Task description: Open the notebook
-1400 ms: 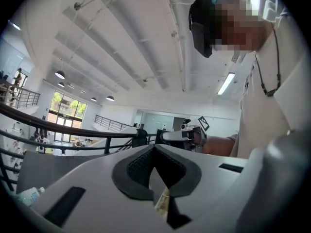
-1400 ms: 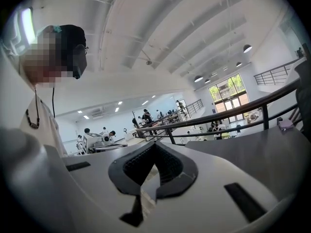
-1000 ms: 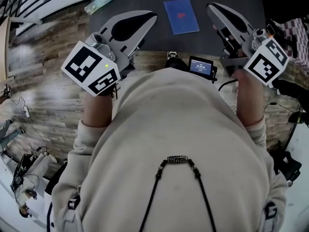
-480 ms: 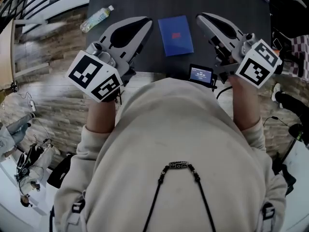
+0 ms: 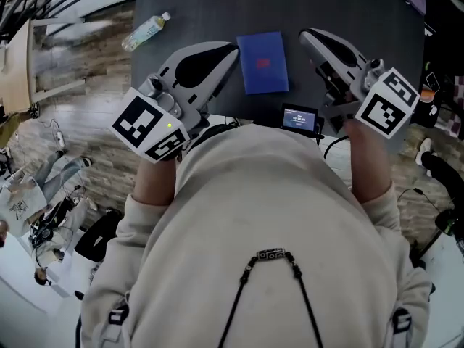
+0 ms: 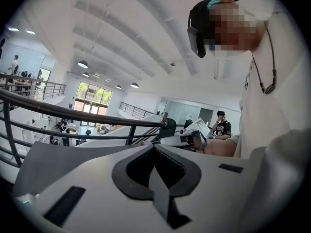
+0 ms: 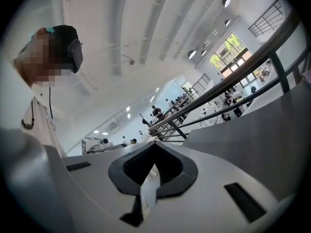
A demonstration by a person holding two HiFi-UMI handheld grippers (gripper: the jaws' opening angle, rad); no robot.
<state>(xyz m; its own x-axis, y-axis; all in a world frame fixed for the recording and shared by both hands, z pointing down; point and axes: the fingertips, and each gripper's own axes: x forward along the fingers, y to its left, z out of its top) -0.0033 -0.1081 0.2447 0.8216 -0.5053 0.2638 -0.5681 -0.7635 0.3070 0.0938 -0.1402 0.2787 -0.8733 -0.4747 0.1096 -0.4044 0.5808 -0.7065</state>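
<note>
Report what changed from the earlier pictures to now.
The left gripper and the right gripper moved in toward the notebook from either side; the left tip is now almost at its edge. Nothing was gripped or let go. Both pairs of jaws stay shut and empty. The notebook stays closed, flat on the table, untouched.

The closed blue notebook (image 5: 262,62) lies flat on the dark tabletop (image 5: 348,6), between the two hand-held grippers. It is just beside the tip of the left hand-held gripper (image 5: 230,51) and near the right hand-held gripper (image 5: 306,35). A plastic bottle (image 5: 146,31) lies well out beyond the left one, at the tabletop's edge. A small lit screen (image 5: 301,117) sits just inward of the right one's body.
</note>
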